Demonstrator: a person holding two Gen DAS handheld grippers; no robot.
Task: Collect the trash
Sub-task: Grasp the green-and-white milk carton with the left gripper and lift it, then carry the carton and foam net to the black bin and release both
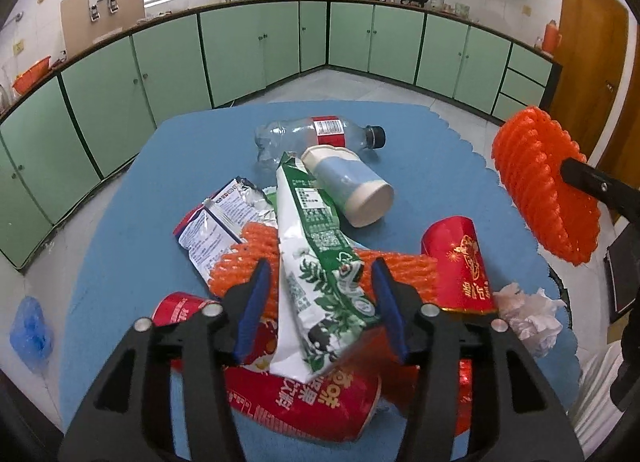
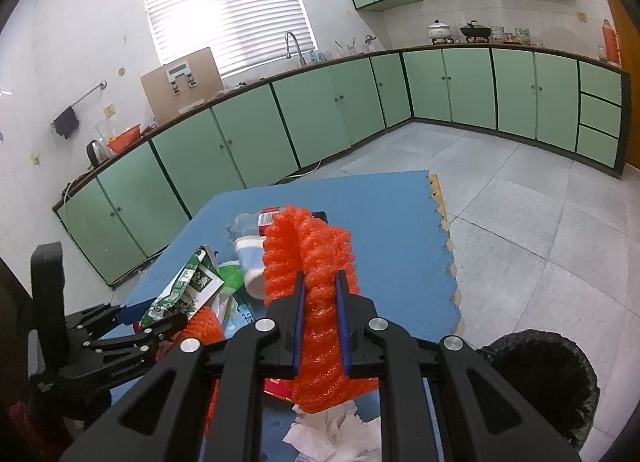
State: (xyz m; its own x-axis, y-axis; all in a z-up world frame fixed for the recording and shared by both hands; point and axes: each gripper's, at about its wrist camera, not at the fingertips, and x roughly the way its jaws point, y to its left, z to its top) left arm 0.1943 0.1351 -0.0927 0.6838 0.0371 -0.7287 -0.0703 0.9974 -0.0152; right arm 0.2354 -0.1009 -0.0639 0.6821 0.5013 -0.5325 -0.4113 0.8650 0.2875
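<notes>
My left gripper (image 1: 320,274) holds a green and white snack bag (image 1: 316,262) between its blue pads, lifted above a trash pile on the blue mat (image 1: 132,222). The pile holds an orange foam net (image 1: 248,250), a red noodle cup (image 1: 304,398), a silver wrapper (image 1: 216,222), a red paper cup (image 1: 460,262), a blue and white cup (image 1: 348,186), a clear bottle (image 1: 316,134) and crumpled tissue (image 1: 528,314). My right gripper (image 2: 320,282) is shut on another orange foam net (image 2: 308,254), held high at the mat's right side; it also shows in the left wrist view (image 1: 540,182).
A black-lined trash bin (image 2: 540,374) stands on the floor at the lower right of the mat. Green kitchen cabinets (image 1: 248,46) run along the far walls. A blue plastic bag (image 1: 30,330) lies on the floor at left.
</notes>
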